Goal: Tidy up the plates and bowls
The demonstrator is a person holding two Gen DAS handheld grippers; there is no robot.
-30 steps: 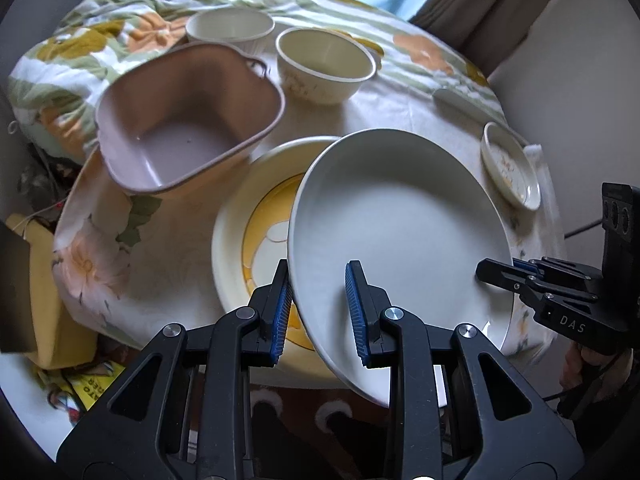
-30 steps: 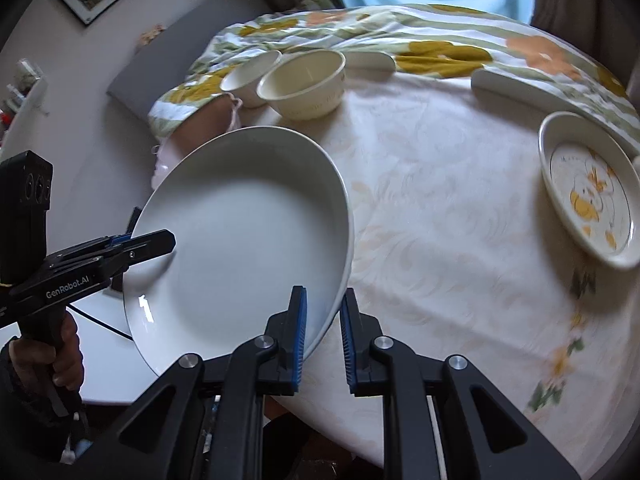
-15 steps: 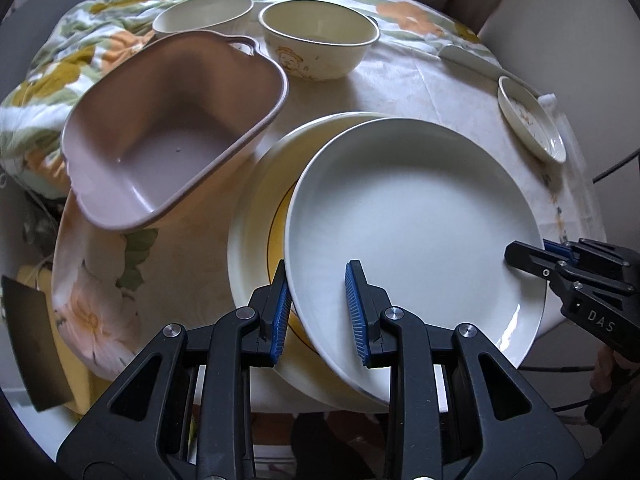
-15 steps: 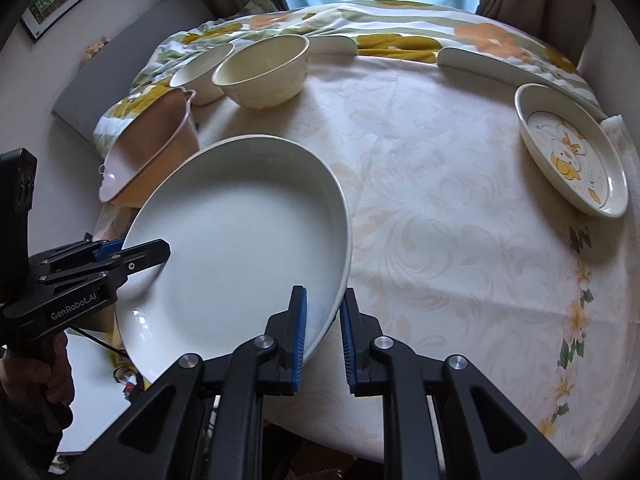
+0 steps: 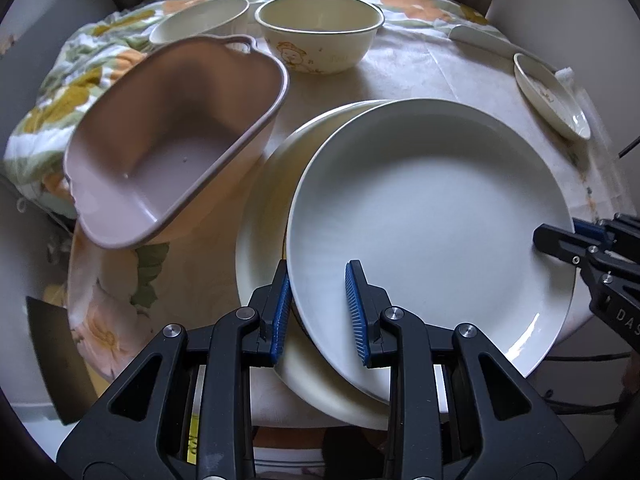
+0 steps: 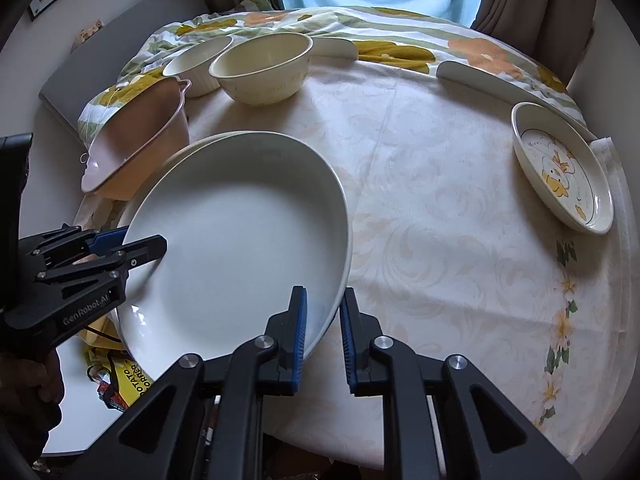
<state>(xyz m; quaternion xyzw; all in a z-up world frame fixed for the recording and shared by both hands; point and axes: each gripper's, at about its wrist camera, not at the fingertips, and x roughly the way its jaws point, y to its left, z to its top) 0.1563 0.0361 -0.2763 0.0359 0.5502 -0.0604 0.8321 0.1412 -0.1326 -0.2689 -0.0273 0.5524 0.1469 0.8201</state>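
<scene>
A large white plate (image 5: pixel 432 216) (image 6: pixel 240 240) is held from both sides, just above a cream plate (image 5: pixel 264 216) with a yellow centre that lies on the table. My left gripper (image 5: pixel 318 312) is shut on the white plate's near rim. My right gripper (image 6: pixel 323 328) is shut on the opposite rim and shows at the right of the left wrist view (image 5: pixel 560 242). The white plate covers most of the cream plate.
A pink tub (image 5: pixel 168 148) leans at the table's left edge. Two cream bowls (image 5: pixel 320 32) (image 5: pixel 200 24) stand at the back. A small duck-pattern plate (image 6: pixel 560 168) sits at the right. Floral tablecloth (image 6: pixel 440 220) covers the round table.
Both grippers have carried the white plate forward and down over the cream plate, which is now almost covered. The grips have not changed.
</scene>
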